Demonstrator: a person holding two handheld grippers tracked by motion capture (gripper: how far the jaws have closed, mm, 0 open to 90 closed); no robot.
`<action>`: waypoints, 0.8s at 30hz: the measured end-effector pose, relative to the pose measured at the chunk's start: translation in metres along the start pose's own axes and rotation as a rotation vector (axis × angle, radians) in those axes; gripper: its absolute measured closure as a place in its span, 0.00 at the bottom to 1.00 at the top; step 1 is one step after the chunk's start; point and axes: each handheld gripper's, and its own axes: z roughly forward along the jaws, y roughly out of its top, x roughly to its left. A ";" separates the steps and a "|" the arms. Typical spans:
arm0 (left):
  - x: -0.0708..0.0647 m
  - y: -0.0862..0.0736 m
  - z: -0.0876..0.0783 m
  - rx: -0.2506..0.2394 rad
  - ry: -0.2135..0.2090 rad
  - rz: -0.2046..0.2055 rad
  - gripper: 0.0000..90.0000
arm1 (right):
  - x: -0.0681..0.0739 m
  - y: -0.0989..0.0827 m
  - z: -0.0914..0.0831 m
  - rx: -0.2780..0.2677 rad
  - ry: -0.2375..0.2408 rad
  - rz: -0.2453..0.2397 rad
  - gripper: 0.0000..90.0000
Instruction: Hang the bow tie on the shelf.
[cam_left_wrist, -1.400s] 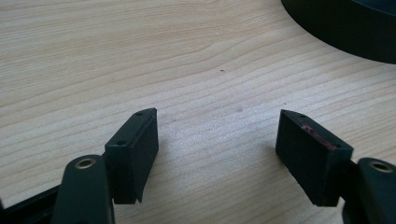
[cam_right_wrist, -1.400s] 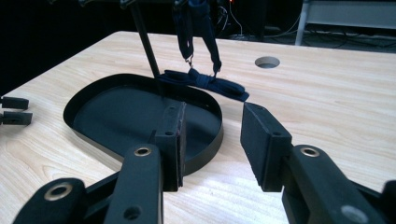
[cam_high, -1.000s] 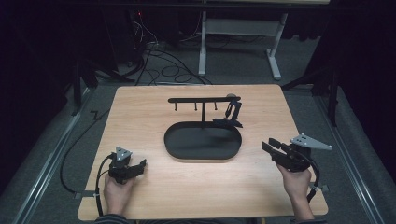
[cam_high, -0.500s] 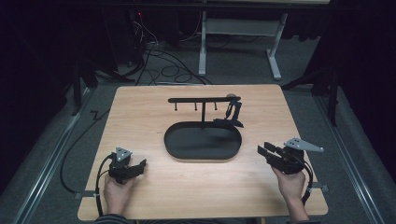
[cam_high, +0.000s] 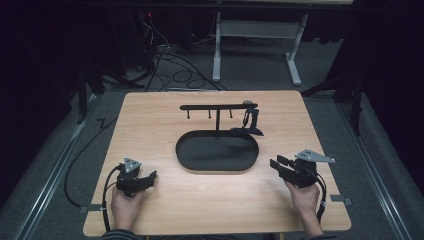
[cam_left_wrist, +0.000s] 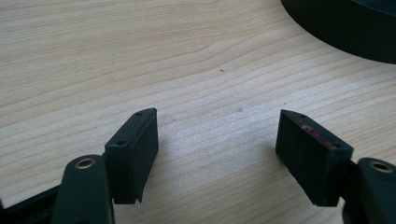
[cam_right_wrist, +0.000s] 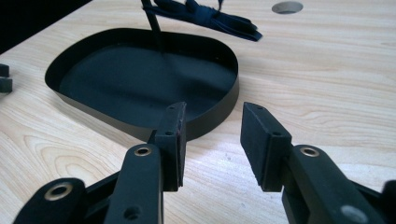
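Nearest the person, the left gripper (cam_high: 145, 179) rests low on the wooden table (cam_high: 150, 130), its jaws wide apart with only bare wood grain between them. The right gripper (cam_high: 276, 163) sits at the opposite near corner, jaws also apart and clamped on nothing, aimed toward the black oval tray (cam_high: 190, 161). The tray lies mid-table, between the two grippers and well apart from each; in the right gripper view its near wall (cam_right_wrist: 210, 122) stands just beyond the fingertips.

A thin post rises from the tray and carries a black horizontal bar (cam_high: 215, 106) with short pegs hanging under it. At the bar's right end a dark strap-like item (cam_high: 248, 125) hangs down and rests on the table beside the tray's far rim; its exact nature is hard to make out.

Beyond the table, grey carpet, tangled cables (cam_high: 170, 65) and a white table frame (cam_high: 255, 35) fade into a dark room.
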 end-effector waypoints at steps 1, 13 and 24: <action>0.000 0.000 0.000 0.000 0.000 0.000 0.34 | 0.000 -0.001 0.001 0.006 0.000 0.003 0.70; 0.000 0.000 0.000 0.000 0.000 0.000 0.34 | -0.002 -0.012 0.020 0.063 -0.039 -0.016 0.69; 0.000 0.000 0.000 0.000 -0.001 0.000 0.34 | -0.003 -0.022 0.037 0.121 -0.110 -0.063 0.66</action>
